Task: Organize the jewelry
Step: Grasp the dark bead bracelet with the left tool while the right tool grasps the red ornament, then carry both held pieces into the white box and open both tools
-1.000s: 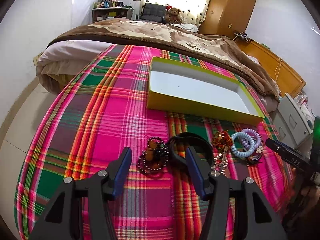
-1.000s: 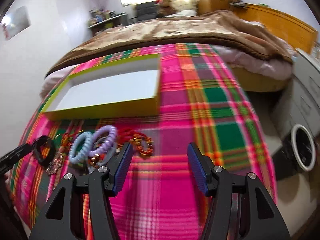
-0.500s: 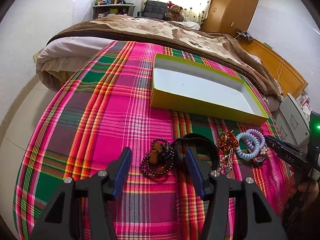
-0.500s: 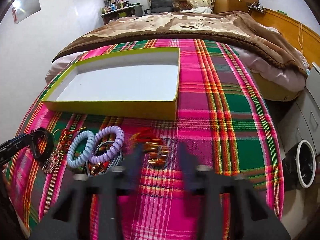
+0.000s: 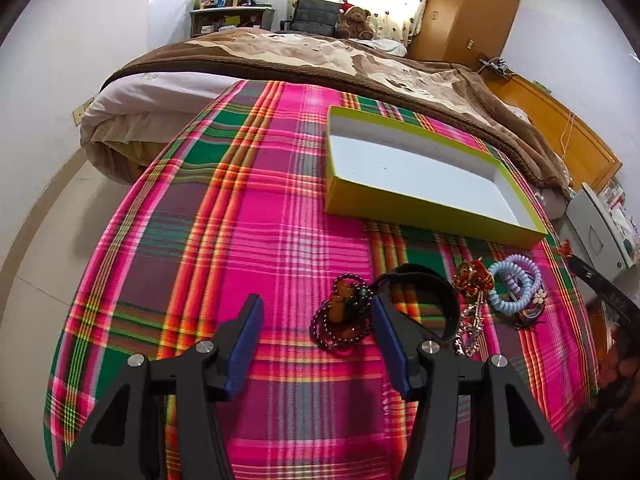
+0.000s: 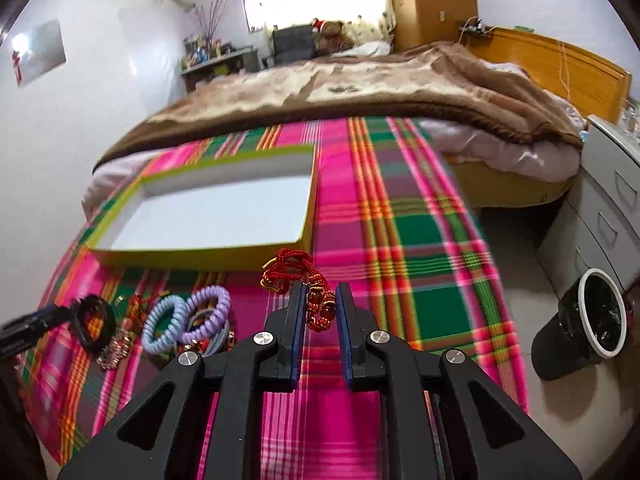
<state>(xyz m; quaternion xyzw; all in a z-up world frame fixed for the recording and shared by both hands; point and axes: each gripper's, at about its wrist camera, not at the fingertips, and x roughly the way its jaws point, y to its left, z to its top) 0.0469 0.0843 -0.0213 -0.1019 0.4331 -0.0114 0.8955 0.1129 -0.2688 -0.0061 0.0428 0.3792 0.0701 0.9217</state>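
My right gripper (image 6: 320, 292) is shut on a red cord bracelet (image 6: 290, 266) with amber beads and holds it above the plaid cloth, just in front of the empty yellow-green box (image 6: 208, 254). My left gripper (image 5: 316, 308) is open and empty, low over the cloth. A dark bead bracelet (image 5: 344, 316) lies between its fingers, near the right one. A black band (image 5: 432, 292), a red-gold charm (image 5: 472, 276) and blue and purple coil hair ties (image 5: 512, 284) lie to the right. The box also shows in the left wrist view (image 5: 424, 212).
The plaid cloth (image 5: 260, 240) covers the surface in front of a bed with a brown blanket (image 5: 320, 56). A black bin (image 6: 588, 316) and grey drawers (image 6: 608, 208) stand on the floor to the right. The coil hair ties (image 6: 188, 316) lie left of my right gripper.
My right gripper has closed on the red cord bracelet and lifted it off the cloth toward the box. My left gripper has drifted slightly left and stayed open.
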